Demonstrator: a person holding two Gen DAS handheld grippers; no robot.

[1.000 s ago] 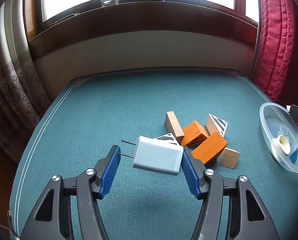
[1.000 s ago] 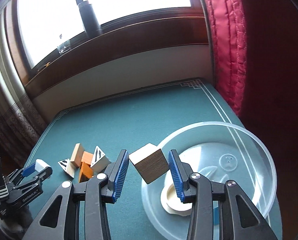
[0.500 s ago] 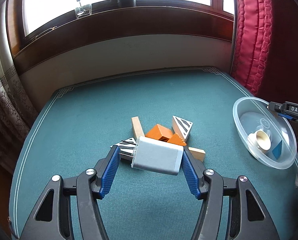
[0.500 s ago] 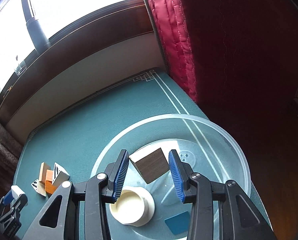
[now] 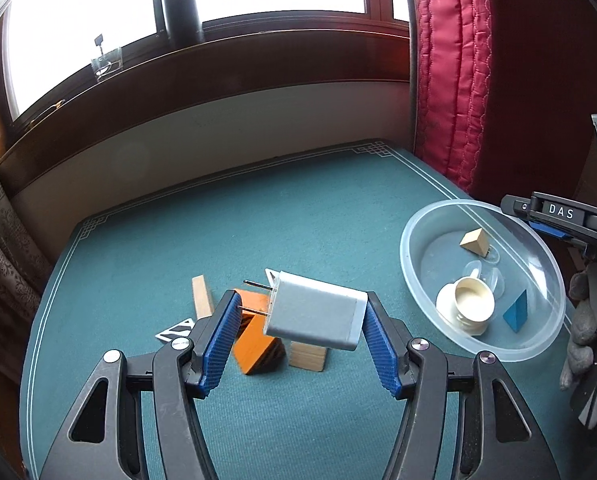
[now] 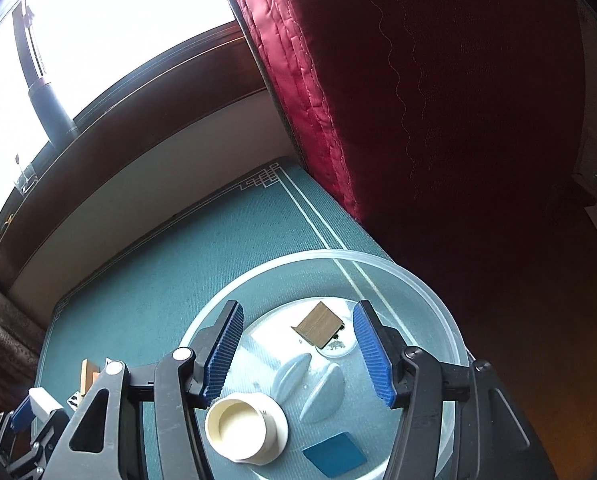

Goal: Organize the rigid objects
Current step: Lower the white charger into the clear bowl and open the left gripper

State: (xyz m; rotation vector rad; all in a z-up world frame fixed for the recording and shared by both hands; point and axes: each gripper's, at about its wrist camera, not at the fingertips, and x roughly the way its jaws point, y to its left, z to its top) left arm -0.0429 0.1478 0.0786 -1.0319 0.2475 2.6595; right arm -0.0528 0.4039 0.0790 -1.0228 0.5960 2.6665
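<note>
The table (image 5: 298, 216), covered in teal cloth with a pale line border, fills most of my left view; my right view shows only its far right corner, pressed against the red quilted curtain (image 6: 418, 80). The far edge runs under a dark wooden window sill, and the middle and far left of the cloth lie bare, with open room there.

The clear plastic bowl (image 5: 414, 280) sits near the right edge of the table. From the right I look straight down into it; from the left I see it from the side, with my right hand-held gripper (image 6: 298, 348) reaching over its rim. Inside lie a cream cup (image 6: 238, 428), a blue wedge (image 6: 334, 456) and the wooden cube (image 6: 318, 324). The jaws of my right hand-held gripper have just been opening and stand apart, and the cube rests on the bowl's floor between the fingers, touching neither.

My left hand-held gripper (image 5: 302, 328) is clamped on the white charger (image 5: 314, 316), held tilted above the cloth with its two prongs pointing left. Only the left view shows the pile beneath it: an orange block (image 5: 254, 344), a pale wooden block (image 5: 306, 356), a slim wooden bar (image 5: 200, 296) and a black-and-white striped wedge (image 5: 174, 330), lying close together towards the near edge, well apart from the bowl.
</note>
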